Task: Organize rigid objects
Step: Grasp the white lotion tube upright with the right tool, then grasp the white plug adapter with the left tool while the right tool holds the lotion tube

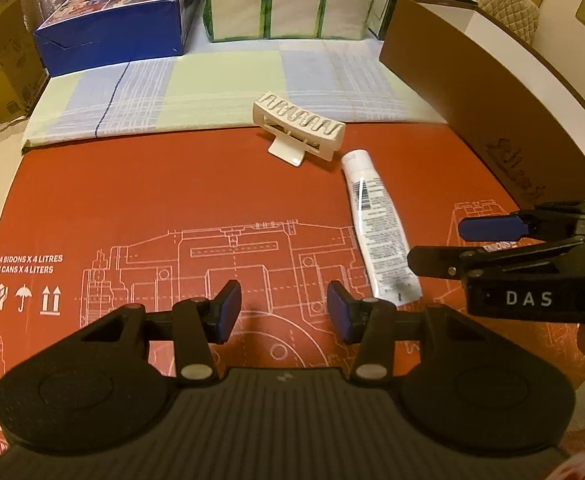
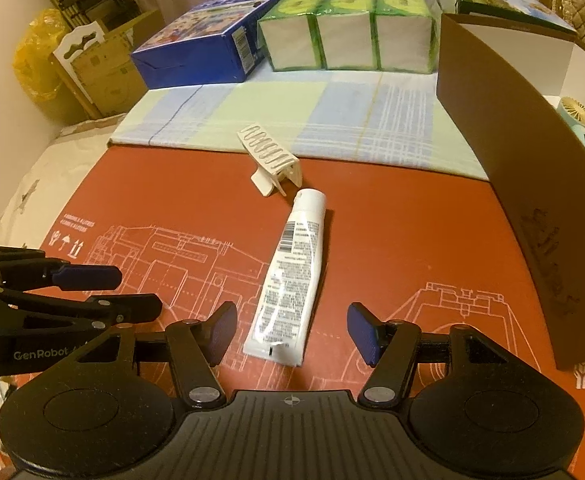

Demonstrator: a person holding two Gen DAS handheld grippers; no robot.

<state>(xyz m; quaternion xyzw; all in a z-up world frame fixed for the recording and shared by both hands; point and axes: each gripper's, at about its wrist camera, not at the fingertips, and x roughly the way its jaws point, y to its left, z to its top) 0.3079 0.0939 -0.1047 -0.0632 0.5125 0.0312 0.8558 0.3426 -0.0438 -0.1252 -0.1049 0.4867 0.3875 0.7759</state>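
Both of my grippers are empty, jaws parted partway and nothing between the pads. My right gripper sits low over the crimped end of the white tube, which lies flat on the red printed cardboard sheet with its cap end pointing away from me. My left gripper hovers just beside it, over bare cardboard, close enough that my right gripper's fingers cross the left view. The cream hair claw clip stands just beyond the tube's cap, at the edge of the checked cloth. The tall brown box on my right looks like the likely container; inside it I can see a fan-like item, nothing more. Risks as I judge them: the tube is glossy and soft-walled, so a pinch at the flat crimp may slip or fold; closing from above on a thing lying flat may scrape the pads on cardboard and skid the tube into the clip, tipping it. With my two grippers this near, either could knock the other. The box wall is high, so a low carry may strike it.
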